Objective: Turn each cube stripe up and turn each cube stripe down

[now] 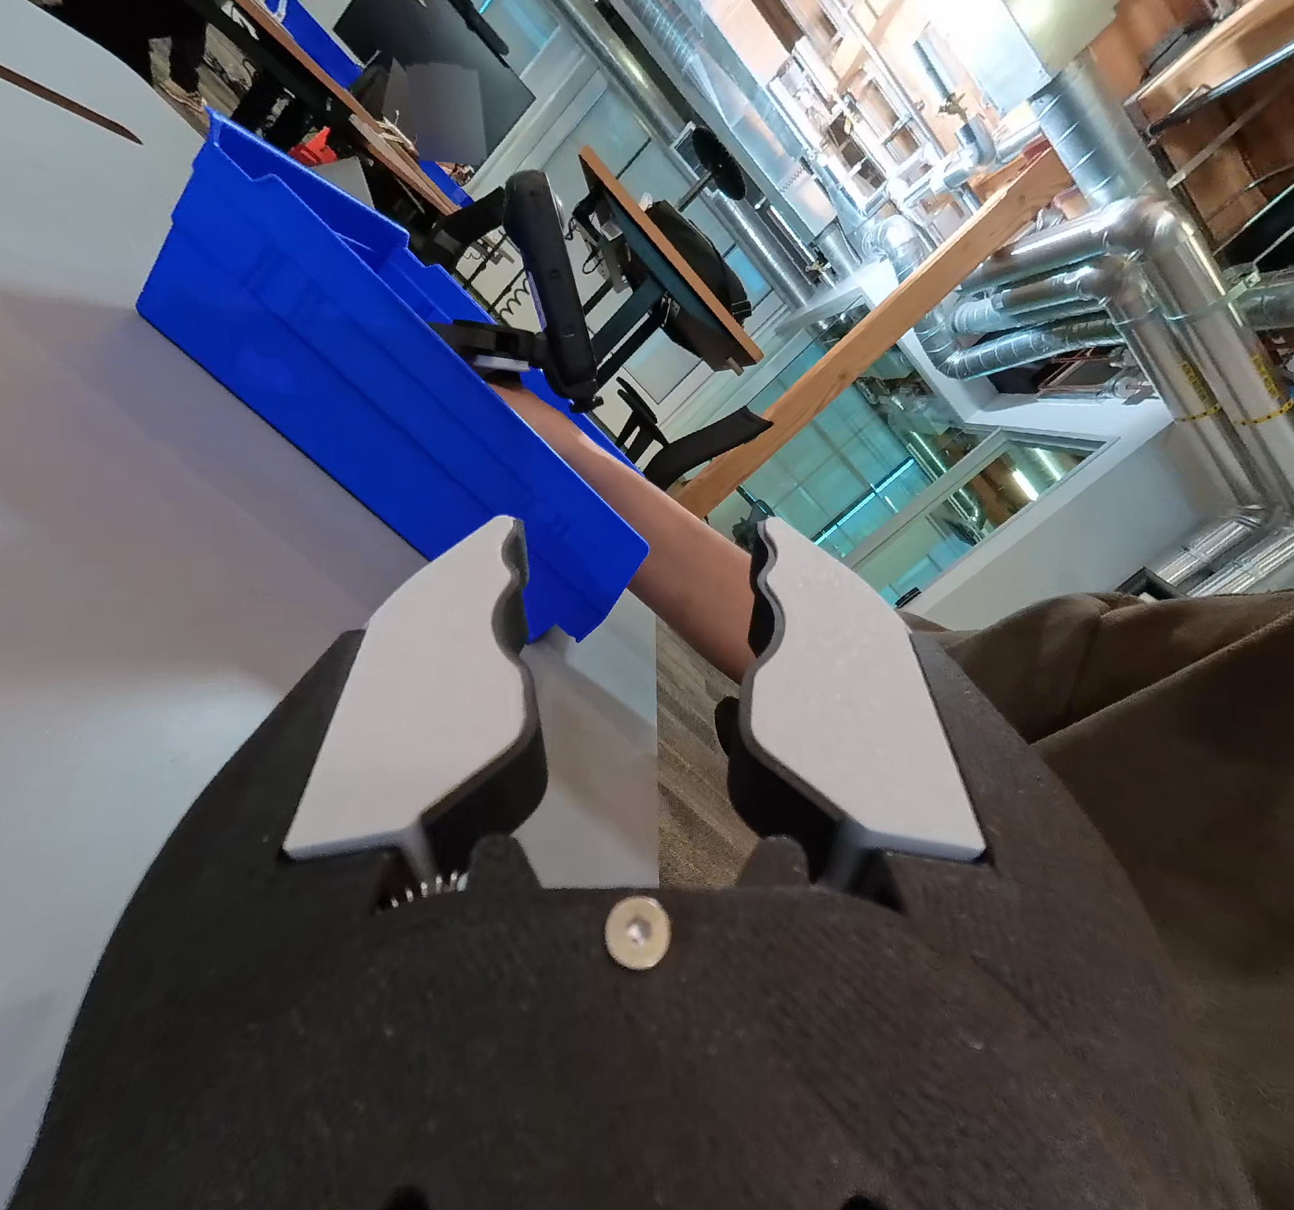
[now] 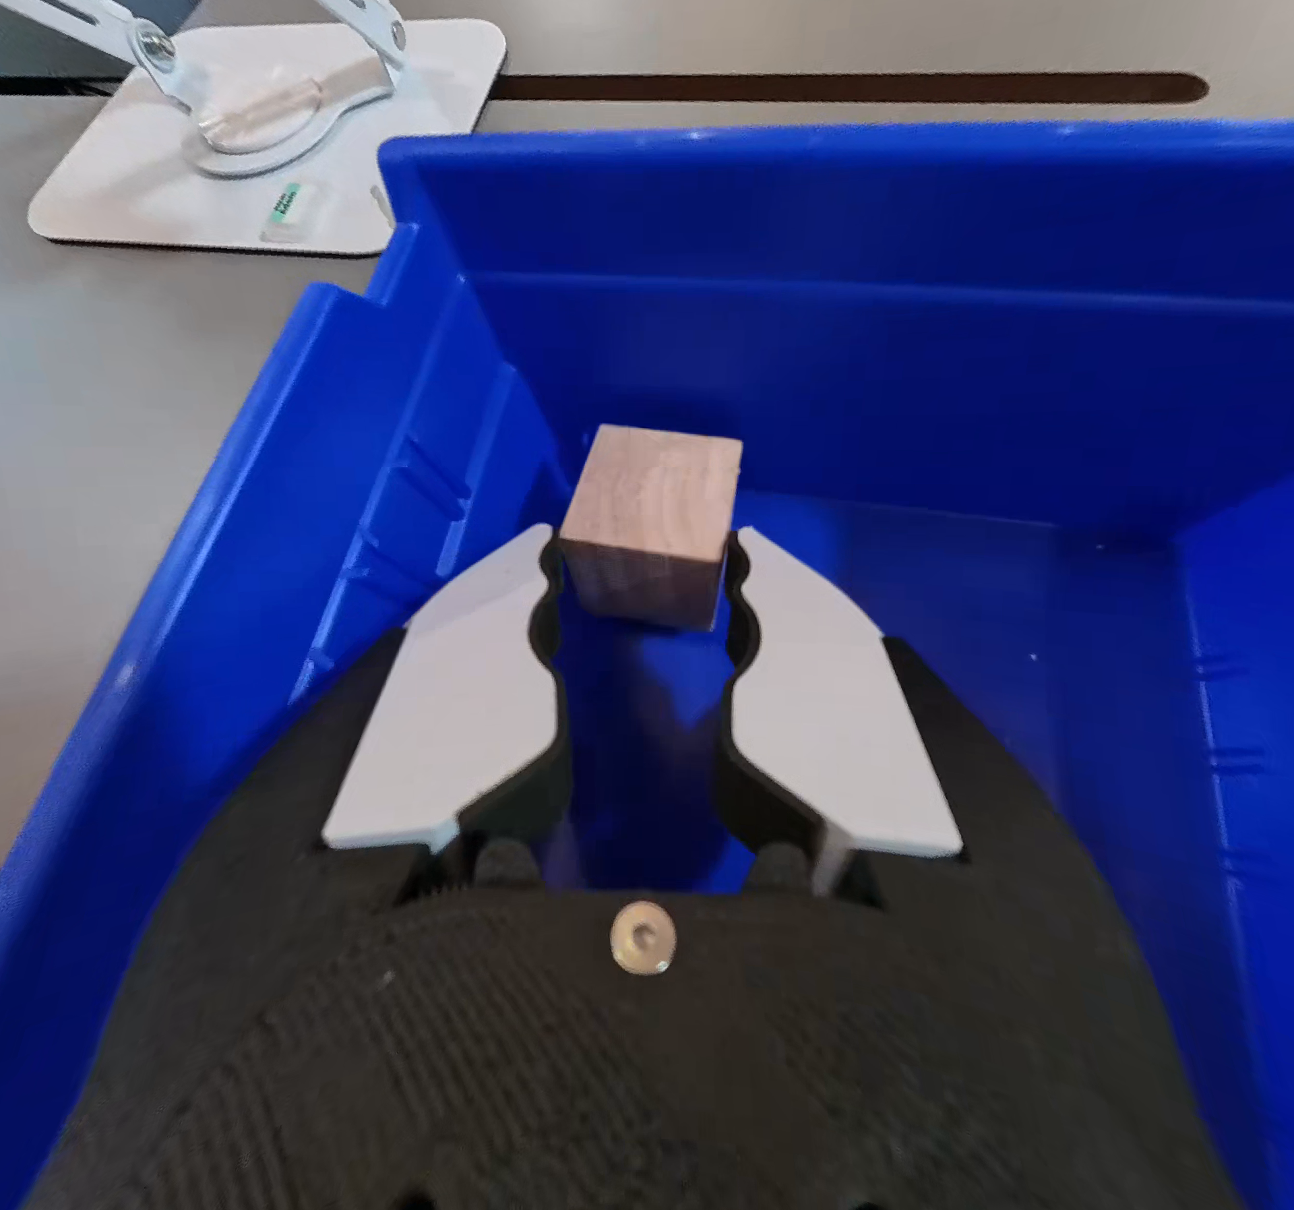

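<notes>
**Right gripper at a wooden cube inside the blue bin; left gripper idle beside it**

Left wrist view: the left gripper [image 1: 637, 539] is tilted at the near edge of the grey bench [image 1: 140, 546], its jaws spread apart with nothing between them. The blue bin [image 1: 364, 350] stands on the bench ahead. Beyond the bin's rim a bare forearm [image 1: 672, 546] reaches over the bin, and the right gripper [image 1: 490, 343] shows as a dark shape above the bin's interior. A brown sleeve [image 1: 1120, 721] fills the lower right.

Right wrist view: the right gripper [image 2: 643, 535] is down inside the blue bin [image 2: 245, 546], near its left rear corner. A wooden cube [image 2: 651, 532] sits between the fingertips, which flank its left and right faces closely; whether they actually press on it I cannot tell. No stripe shows on the cube's visible faces. A white stand base [image 2: 280, 140] rests on the bench [image 2: 840, 0] just beyond the bin's left rear corner.
</notes>
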`<state>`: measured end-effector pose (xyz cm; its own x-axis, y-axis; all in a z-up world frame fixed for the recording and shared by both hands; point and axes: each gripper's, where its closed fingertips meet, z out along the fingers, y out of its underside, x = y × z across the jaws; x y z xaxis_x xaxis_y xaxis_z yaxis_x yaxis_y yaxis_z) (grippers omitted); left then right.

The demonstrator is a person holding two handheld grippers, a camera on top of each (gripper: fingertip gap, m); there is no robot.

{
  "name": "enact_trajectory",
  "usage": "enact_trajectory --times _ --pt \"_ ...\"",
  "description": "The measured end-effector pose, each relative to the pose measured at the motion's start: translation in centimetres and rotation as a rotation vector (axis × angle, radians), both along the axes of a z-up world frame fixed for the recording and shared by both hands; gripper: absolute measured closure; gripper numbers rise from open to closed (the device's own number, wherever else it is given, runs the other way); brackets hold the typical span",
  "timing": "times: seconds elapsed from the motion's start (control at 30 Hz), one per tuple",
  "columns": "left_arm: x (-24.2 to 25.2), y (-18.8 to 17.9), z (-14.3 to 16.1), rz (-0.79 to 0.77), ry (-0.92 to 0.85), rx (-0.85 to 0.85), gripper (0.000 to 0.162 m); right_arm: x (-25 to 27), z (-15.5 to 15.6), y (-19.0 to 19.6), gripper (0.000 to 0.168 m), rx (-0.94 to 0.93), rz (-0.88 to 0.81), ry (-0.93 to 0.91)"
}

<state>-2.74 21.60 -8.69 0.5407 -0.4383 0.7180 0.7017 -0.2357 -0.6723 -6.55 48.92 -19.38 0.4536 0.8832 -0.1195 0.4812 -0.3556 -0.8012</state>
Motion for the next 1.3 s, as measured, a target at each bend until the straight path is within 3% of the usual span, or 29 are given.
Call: enact_trajectory --times 0.17,0.23,0.33,0.43,0.57,0.67,0.77,0.97,1.13,1.3 --pt "-0.9 -0.2 0.7 0.022 -0.02 0.018 0.1 2.1 2.1 -0.2 0.092 0.032 -0.029 -0.022" --pt "-1.2 -0.3 1.2 0.031 -0.029 0.031 0.1 3.5 4.9 -0.7 0.085 0.046 -0.051 0.016" --pt "-1.6 -0.4 1.5 0.047 -0.009 0.036 0.101 5.0 11.6 -4.1 0.076 0.045 -0.026 0.185" --pt "-2.7 -0.3 1.7 0.082 0.013 0.034 0.101 5.2 18.6 -12.0 0.059 -0.057 0.138 0.392" --pt "-4.8 -0.5 2.7 0.15 -0.009 0.055 0.101 5.7 26.4 -26.2 0.054 -0.277 0.472 0.593" --pt "-5.3 -0.5 2.7 0.171 0.013 0.053 0.101 7.3 30.6 -36.0 0.054 -0.394 0.694 0.666" --pt "-5.2 -0.4 2.4 0.167 0.018 0.046 0.101 8.9 33.4 -41.8 0.055 -0.5 0.825 0.724" --pt "-4.5 -0.2 2.0 0.142 0.009 0.031 0.101 8.9 34.8 -42.0 0.061 -0.54 0.816 0.799" --pt "-4.9 -0.4 1.7 0.152 0.029 0.023 0.101 8.4 33.8 -43.1 0.053 -0.57 0.883 0.765" --pt "-5.3 -0.5 1.8 0.158 -0.006 0.026 0.101 8.5 35.3 -43.2 0.05 -0.577 0.901 0.814"
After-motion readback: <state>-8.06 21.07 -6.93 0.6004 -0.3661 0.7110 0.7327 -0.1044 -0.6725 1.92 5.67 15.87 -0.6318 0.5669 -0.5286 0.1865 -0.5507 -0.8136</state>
